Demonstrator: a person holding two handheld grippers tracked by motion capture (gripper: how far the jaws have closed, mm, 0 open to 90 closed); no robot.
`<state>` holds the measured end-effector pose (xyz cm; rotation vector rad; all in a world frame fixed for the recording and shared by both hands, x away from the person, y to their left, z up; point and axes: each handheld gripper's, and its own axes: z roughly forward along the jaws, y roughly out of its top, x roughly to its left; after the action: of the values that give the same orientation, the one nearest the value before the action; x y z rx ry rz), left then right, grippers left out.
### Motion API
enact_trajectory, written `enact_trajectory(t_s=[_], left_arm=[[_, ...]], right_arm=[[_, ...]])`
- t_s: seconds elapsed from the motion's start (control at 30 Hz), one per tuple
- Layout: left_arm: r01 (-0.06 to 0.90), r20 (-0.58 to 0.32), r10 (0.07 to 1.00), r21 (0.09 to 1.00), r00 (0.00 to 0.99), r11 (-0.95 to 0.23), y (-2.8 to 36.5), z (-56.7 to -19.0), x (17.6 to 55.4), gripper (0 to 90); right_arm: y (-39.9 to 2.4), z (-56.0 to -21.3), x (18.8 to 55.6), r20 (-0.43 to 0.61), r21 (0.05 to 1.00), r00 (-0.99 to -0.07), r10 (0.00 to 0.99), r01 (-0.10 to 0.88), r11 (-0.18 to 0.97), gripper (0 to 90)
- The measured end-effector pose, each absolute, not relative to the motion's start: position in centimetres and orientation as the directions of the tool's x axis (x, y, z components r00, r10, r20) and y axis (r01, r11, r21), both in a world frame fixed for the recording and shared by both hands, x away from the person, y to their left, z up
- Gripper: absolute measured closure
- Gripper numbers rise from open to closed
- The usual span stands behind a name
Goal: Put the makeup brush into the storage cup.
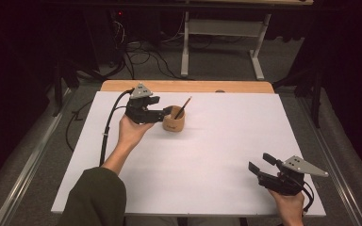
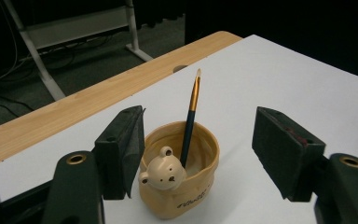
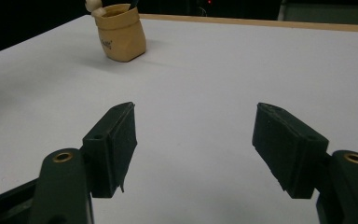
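A tan ceramic cup (image 1: pixel 174 123) with a small bear head on its rim (image 2: pixel 162 171) stands on the white table top (image 1: pixel 217 155), left of the middle. A paintbrush (image 1: pixel 184 107) with a dark handle and gold ferrule (image 2: pixel 192 112) leans in it, bristles up. My left gripper (image 1: pixel 162 112) is just left of the cup. In the left gripper view its jaws (image 2: pixel 200 125) stand wide on either side of the cup without pressing it. My right gripper (image 1: pixel 259 161) rests open near the front right corner, nothing between its fingers (image 3: pixel 196 126). The cup (image 3: pixel 121 35) is far ahead of it.
A wooden strip (image 1: pixel 188 86) borders the table's far edge. Beyond it are a white desk frame (image 1: pixel 221 28) and cables on the floor (image 1: pixel 141 56). Metal rails run along both sides of the table (image 1: pixel 26 155). Dark surroundings close in left and right.
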<state>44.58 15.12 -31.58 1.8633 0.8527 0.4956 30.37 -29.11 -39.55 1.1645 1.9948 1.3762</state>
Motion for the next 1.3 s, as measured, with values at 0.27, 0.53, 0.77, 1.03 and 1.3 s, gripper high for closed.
enact_trajectory(t_s=[0.27,0.53,0.77,1.03,1.3], left_arm=[[0.326,-0.027,0.737,0.907,0.676,-0.266,15.6,-31.2,44.0,34.3],[0.317,-0.019,0.736,0.91,0.677,-0.267,16.2,-30.9,43.2,34.1],[0.314,-0.028,0.744,0.916,0.668,-0.248,17.0,-31.0,42.7,33.2],[0.311,-0.03,0.749,0.92,0.662,-0.238,17.9,-30.8,42.0,31.7],[0.308,-0.032,0.751,0.923,0.66,-0.231,18.5,-30.6,41.4,30.6]], right_arm=[[-29.1,-39.5,30.4,0.097,0.91,-0.542,0.835,0.387,0.146,32.4],[-29.1,-39.5,30.4,0.095,0.911,-0.543,0.834,0.386,0.148,32.4],[-29.1,-39.5,30.4,0.095,0.912,-0.539,0.837,0.385,0.144,32.2],[-29.0,-39.6,30.4,0.09,0.911,-0.543,0.835,0.385,0.152,32.3],[-29.0,-39.6,30.4,0.092,0.909,-0.541,0.836,0.388,0.151,32.3]])
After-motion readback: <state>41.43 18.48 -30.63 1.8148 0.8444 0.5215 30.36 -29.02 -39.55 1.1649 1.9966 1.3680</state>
